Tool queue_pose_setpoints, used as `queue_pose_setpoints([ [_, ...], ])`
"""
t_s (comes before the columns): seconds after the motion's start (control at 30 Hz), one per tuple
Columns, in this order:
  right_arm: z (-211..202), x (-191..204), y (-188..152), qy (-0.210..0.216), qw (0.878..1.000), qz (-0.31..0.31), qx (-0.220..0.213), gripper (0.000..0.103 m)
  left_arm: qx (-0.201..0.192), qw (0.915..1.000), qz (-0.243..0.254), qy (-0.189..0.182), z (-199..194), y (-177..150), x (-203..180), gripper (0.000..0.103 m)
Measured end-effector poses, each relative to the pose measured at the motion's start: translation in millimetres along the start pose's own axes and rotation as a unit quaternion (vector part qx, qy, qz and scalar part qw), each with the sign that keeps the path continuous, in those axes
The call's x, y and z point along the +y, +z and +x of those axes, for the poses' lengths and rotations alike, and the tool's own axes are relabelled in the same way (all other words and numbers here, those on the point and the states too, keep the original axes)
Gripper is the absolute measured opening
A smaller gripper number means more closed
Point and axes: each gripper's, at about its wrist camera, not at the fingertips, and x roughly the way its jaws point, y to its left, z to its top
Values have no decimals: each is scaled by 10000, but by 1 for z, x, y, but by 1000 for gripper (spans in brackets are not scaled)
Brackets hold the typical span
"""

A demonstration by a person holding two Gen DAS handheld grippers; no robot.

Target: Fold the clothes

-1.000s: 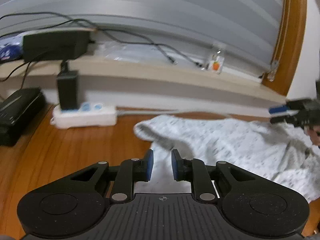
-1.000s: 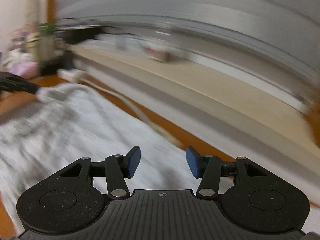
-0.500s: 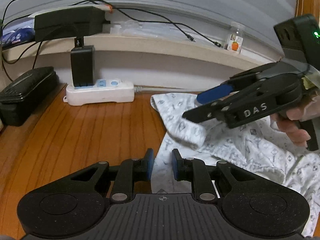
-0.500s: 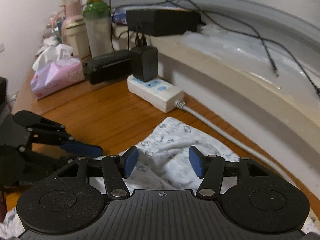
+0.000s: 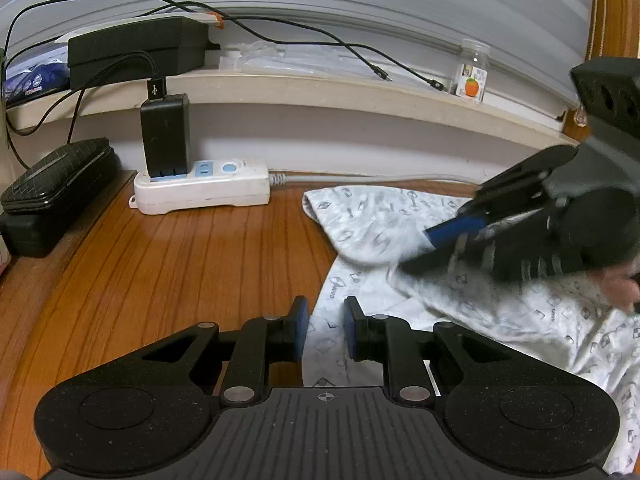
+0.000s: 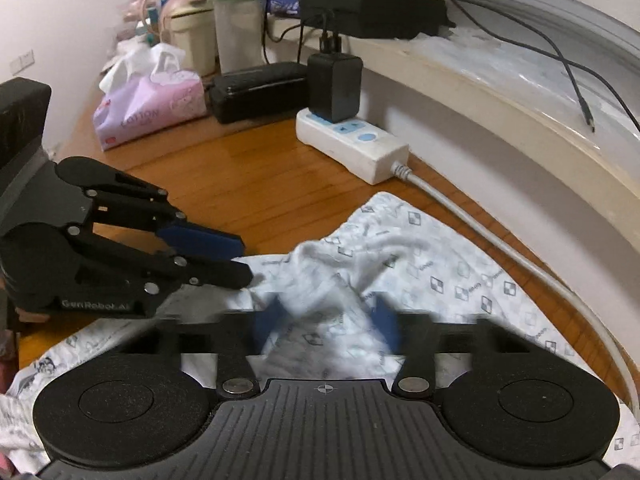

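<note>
A white garment (image 5: 372,216) with small grey prints lies crumpled on the wooden table (image 5: 180,260). My left gripper (image 5: 325,328) is shut on the garment's near edge, with a strip of cloth running up between its blue pads. The right wrist view shows it from the side, pinching the same edge (image 6: 240,258). My right gripper (image 6: 326,320) is blurred because its jaws are closing. A raised ridge of the garment (image 6: 440,264) is bunched between its pads. In the left wrist view the right gripper (image 5: 432,246) reaches in from the right, low on the cloth.
A white power strip (image 5: 200,188) with a black charger lies behind the garment, and its grey cable (image 6: 480,232) runs along the wall. A black case (image 5: 52,188), a pink tissue pack (image 6: 148,108) and bottles (image 6: 236,20) stand at the left. Black cables trail along the shelf above, which also holds a small jar (image 5: 472,72).
The right gripper swung in from the right, dropped onto the garment's far corner and narrowed its jaws around a fold. The left gripper kept its hold and place.
</note>
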Motion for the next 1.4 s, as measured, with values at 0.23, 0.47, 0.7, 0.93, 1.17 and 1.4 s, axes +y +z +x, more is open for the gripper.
queue_pose_setpoints([
  [0.23, -56, -46, -8, -159, 9937, 659, -897, 8, 36, 10000, -39, -66, 6, 7, 4, 21],
  [0.47, -87, -54, -19, -245, 9884, 639, -1358, 8, -78, 9995, -38, -314, 38, 55, 2, 40],
  [0.7, -100, -53, -23, -262, 9867, 541, -1510, 7, -62, 9973, 688, -233, 78, 74, -19, 50],
  [0.93, -116, -49, -21, -192, 9843, 367, -1719, 6, -612, 9941, 885, -145, 71, 93, -24, 9],
  [1.17, -97, -33, -1, -140, 9841, 408, -1721, 12, -1286, 9811, 1094, 945, 59, 129, -36, 13],
  [1.4, -84, -19, -13, -119, 9931, 228, -1146, 45, -848, 9893, 858, 820, 54, 94, -24, 32],
])
